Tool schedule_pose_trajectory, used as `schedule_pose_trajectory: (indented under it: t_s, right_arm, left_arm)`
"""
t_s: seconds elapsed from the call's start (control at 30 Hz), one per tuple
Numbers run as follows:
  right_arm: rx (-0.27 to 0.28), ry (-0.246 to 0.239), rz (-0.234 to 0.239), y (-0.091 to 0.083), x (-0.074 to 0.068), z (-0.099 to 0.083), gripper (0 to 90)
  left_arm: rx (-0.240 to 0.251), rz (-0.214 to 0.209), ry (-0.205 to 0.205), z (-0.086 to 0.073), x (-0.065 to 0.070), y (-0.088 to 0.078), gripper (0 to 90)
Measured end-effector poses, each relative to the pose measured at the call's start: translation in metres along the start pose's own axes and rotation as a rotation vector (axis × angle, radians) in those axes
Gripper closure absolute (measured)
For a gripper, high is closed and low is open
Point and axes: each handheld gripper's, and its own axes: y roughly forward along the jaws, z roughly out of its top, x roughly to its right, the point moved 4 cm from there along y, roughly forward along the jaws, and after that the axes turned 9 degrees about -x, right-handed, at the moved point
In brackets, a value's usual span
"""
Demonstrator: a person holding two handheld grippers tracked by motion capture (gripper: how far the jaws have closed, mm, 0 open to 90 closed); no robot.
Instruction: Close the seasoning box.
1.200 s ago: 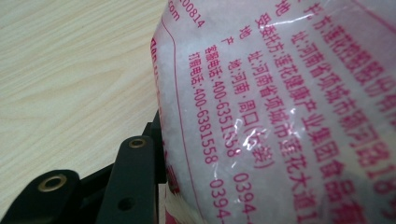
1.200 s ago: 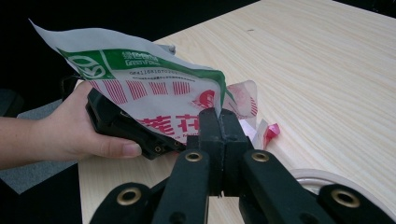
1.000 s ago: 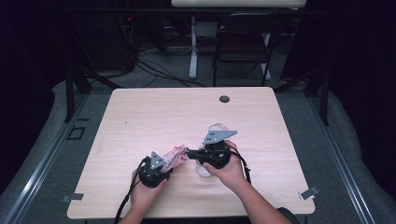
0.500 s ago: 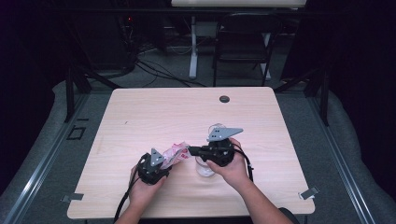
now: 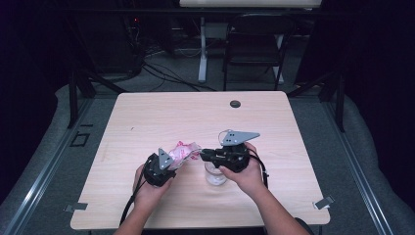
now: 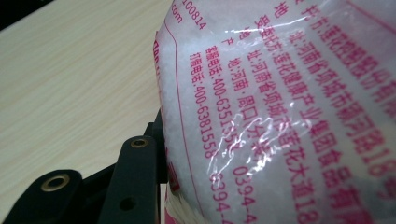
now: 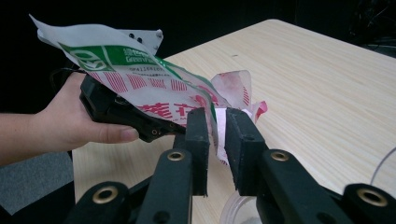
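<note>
Packet [image 5: 182,152] of white granules, clamped in left gripper [image 5: 169,164] fingers; right gripper [image 7: 217,135] fingers just parting, torn edge loose between them.

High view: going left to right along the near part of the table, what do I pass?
Left hand-held gripper → pink bag → right hand-held gripper → clear cup

I see a pale wood-grain tabletop [image 5: 147,122] on a grey floor [image 5: 352,147]. A clear plastic cup [image 5: 215,175] stands on it toward the near edge. A small dark round cap [image 5: 235,104] sits near its far edge.
</note>
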Motion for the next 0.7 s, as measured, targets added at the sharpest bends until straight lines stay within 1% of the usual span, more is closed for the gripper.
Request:
schedule_pose_trajectory:
  t_s: [0.1, 0.17, 0.23, 0.37, 0.43, 0.47, 0.5, 0.57, 0.6, 0.67, 0.7]
  right_arm:
    - [0.008, 0.002, -0.005, -0.0024, 0.001, 0.0007, 76.1]
    - [0.01, -0.007, -0.012, -0.004, 0.0012, 0.0017, 72.2]
    - [0.012, -0.02, -0.016, -0.0053, 0.0004, 0.0029, 68.6]
    - [0.009, -0.061, -0.045, -0.0071, -0.0015, 0.005, 63.8]
    - [0.01, -0.072, -0.049, -0.0073, -0.0023, 0.0058, 61.4]
    - [0.01, -0.072, -0.049, -0.0073, -0.0023, 0.0058, 61.4]
    - [0.012, -0.089, -0.062, -0.0073, -0.0026, 0.0066, 58.9]
    - [0.009, -0.125, -0.089, -0.0072, -0.0024, 0.0071, 55.0]
    - [0.007, -0.137, -0.095, -0.0068, -0.0028, 0.0073, 54.8]
    - [0.005, -0.143, -0.095, -0.0066, -0.0036, 0.0074, 54.4]
    - [0.008, -0.154, -0.088, -0.0061, -0.0055, 0.0079, 54.1]
  left_arm:
    - [0.001, 0.024, 0.018, 0.0031, -0.0013, -0.0025, 61.5]
    - [-0.002, 0.042, 0.032, 0.0048, -0.0019, -0.004, 61.5]
    - [0.002, 0.056, 0.039, 0.0061, -0.0027, -0.0046, 61.5]
    - [-0.009, 0.071, 0.06, 0.0075, -0.0043, -0.0063, 61.5]
    - [-0.006, 0.09, 0.069, 0.0085, -0.0048, -0.0067, 61.5]
    - [-0.006, 0.09, 0.069, 0.0085, -0.0048, -0.0067, 61.5]
    - [-0.011, 0.092, 0.08, 0.0092, -0.0049, -0.0071, 61.5]
    - [-0.015, 0.099, 0.089, 0.0094, -0.0045, -0.0071, 61.5]
    - [-0.02, 0.096, 0.095, 0.0095, -0.0042, -0.007, 61.5]
    - [-0.025, 0.092, 0.101, 0.0096, -0.0041, -0.0069, 61.5]
    - [-0.03, 0.092, 0.11, 0.0097, -0.0033, -0.0063, 61.5]
